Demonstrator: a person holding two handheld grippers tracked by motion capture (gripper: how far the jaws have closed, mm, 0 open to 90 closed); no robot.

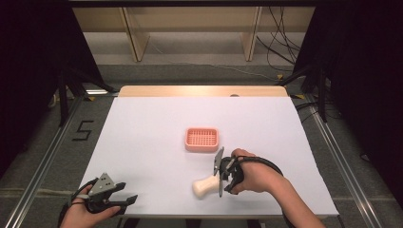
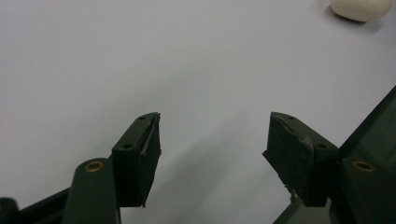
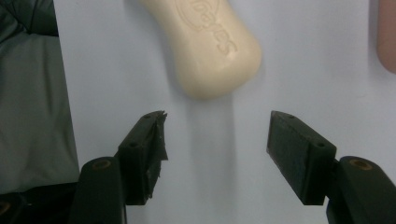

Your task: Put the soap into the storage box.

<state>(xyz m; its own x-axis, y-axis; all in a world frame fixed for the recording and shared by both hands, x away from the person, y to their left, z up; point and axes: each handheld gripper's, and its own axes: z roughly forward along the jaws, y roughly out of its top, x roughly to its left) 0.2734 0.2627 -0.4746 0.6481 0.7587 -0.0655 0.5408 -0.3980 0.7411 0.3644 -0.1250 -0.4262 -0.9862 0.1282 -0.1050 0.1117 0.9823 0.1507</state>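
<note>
A cream soap bar (image 1: 205, 186) with raised lettering lies flat on the white table, near the front edge. In the right gripper view the soap bar (image 3: 210, 46) lies just beyond the open jaws of my right gripper (image 3: 217, 121), untouched. From above, my right gripper (image 1: 219, 179) sits at the bar's right end. A pink slotted soap dish (image 1: 202, 139) stands behind it, mid-table, and the dish's edge (image 3: 387, 37) also shows at the right. My left gripper (image 1: 127, 191) rests open at the front left corner; its own view has the left gripper (image 2: 215, 126) holding nothing, with the soap bar (image 2: 359, 9) far off.
The white table (image 1: 152, 142) has a wooden strip along its far edge. Metal rails run down both sides on the floor, and wooden frame legs and cables stand beyond the table. A grey sleeve (image 3: 32, 102) shows at the left of the right gripper view.
</note>
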